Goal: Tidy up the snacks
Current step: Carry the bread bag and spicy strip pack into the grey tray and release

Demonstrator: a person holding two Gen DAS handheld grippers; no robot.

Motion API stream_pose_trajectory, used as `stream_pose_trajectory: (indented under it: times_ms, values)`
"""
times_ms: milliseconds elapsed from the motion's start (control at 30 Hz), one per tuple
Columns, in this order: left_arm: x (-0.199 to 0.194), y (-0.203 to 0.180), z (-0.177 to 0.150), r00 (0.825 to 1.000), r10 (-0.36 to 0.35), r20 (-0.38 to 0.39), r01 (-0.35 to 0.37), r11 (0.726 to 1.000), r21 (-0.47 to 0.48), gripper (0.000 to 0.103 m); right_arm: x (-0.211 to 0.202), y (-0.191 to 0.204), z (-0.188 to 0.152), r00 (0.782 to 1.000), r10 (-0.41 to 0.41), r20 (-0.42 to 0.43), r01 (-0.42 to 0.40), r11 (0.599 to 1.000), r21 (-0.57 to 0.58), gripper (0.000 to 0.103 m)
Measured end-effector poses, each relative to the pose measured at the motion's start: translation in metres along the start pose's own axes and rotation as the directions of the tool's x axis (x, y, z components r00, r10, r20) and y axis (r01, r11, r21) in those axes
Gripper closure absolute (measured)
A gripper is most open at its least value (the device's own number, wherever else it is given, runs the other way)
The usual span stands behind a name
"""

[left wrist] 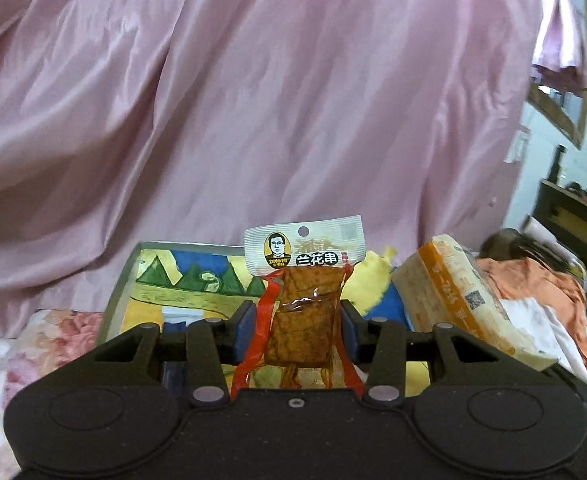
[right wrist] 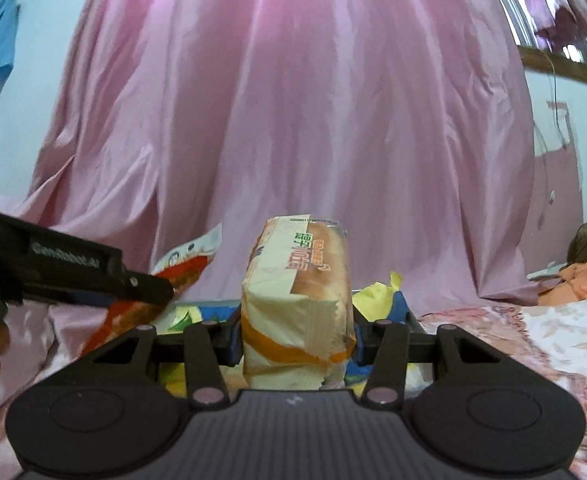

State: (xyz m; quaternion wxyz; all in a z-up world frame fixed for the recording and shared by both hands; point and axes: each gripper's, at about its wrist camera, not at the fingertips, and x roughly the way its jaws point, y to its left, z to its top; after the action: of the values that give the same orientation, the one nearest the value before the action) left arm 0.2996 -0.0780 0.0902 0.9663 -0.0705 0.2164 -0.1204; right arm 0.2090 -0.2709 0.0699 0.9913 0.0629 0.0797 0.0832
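My left gripper (left wrist: 299, 322) is shut on a small tofu-skewer snack pack (left wrist: 303, 280) with a white header and red side strips, held upright above a colourful painted tray (left wrist: 125, 280). My right gripper (right wrist: 297, 332) is shut on a cream and orange bread pack (right wrist: 299, 292), also held upright. The bread pack shows in the left wrist view (left wrist: 453, 292) to the right of the tray. In the right wrist view the left gripper (right wrist: 161, 288) comes in from the left with the snack pack (right wrist: 189, 260) in it.
A pink curtain (left wrist: 253, 100) hangs behind the tray. A floral bedsheet (right wrist: 533, 344) lies beneath. Orange cloth (left wrist: 533, 280) and clutter lie at the right. A dark cabinet (left wrist: 573, 232) stands at the far right.
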Motion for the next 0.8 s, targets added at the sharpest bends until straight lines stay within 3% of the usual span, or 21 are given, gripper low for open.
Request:
stream_pose_trajectory:
  times_ms: [300, 433, 500, 567, 667, 800]
  values:
    - [0.065, -0.002, -0.020, 0.996, 0.037, -0.079, -0.034, 0.999, 0.033, 0.055, 0.060, -0.010, -0.023, 0.993, 0.002, -0.121, -0.001, 1.000, 0.006, 0.051]
    - [0.073, 0.003, -0.029, 0.994, 0.046, -0.102, -0.046, 0.999, 0.002, 0.044, 0.060, -0.004, -0.027, 0.994, 0.001, -0.109, -0.005, 0.999, -0.035, 0.050]
    - [0.073, 0.009, -0.031, 0.992, 0.054, -0.111, -0.058, 0.997, -0.041, 0.038, 0.060, -0.003, -0.028, 0.994, -0.017, -0.109, 0.012, 0.999, -0.053, 0.044]
    - [0.070, 0.013, -0.031, 0.992, 0.064, -0.109, -0.072, 0.995, -0.066, 0.025, 0.058, -0.004, -0.028, 0.994, -0.042, -0.105, 0.036, 0.998, -0.057, 0.033]
    - [0.061, 0.015, -0.028, 0.993, 0.085, -0.086, -0.091, 0.994, -0.065, 0.017, 0.055, -0.009, -0.024, 0.993, -0.060, -0.104, 0.056, 0.998, -0.041, 0.017]
    - [0.040, 0.013, -0.024, 0.996, 0.087, -0.037, -0.090, 0.992, -0.090, 0.005, 0.044, -0.011, -0.020, 0.992, -0.075, -0.099, 0.071, 0.997, -0.044, 0.009]
